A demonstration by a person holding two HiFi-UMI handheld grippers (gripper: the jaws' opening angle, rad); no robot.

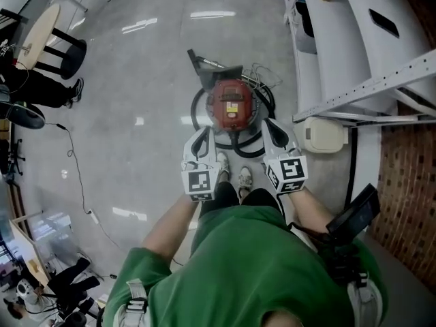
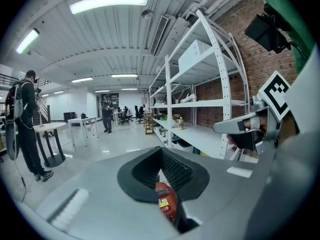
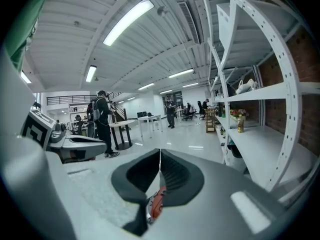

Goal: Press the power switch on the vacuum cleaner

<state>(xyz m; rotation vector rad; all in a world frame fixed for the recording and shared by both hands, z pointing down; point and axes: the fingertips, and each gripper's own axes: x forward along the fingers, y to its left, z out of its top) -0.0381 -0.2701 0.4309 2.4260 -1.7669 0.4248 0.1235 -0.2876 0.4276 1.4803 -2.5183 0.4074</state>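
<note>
Light: bright, from ceiling tubes (image 2: 109,2)
Glare: pale streaks on the glossy floor (image 1: 122,80)
Edges: fisheye bend, black corners

Two grippers, the left gripper (image 1: 204,136) and the right gripper (image 1: 272,127), flank one red vacuum cleaner (image 1: 230,105) on the floor. Each carries one marker cube, two in all: the left cube (image 1: 199,184) and the right cube (image 1: 287,173). Two pale shoes (image 1: 223,162) show near the vacuum cleaner. One white shelving rack (image 1: 354,60) stands at right and one round table (image 1: 37,33) at far left. Three people are counted: one in a green shirt (image 1: 252,257) nearest, one wearing a backpack (image 2: 24,119) at left, and one distant figure (image 2: 106,117) far down the hall.
</note>
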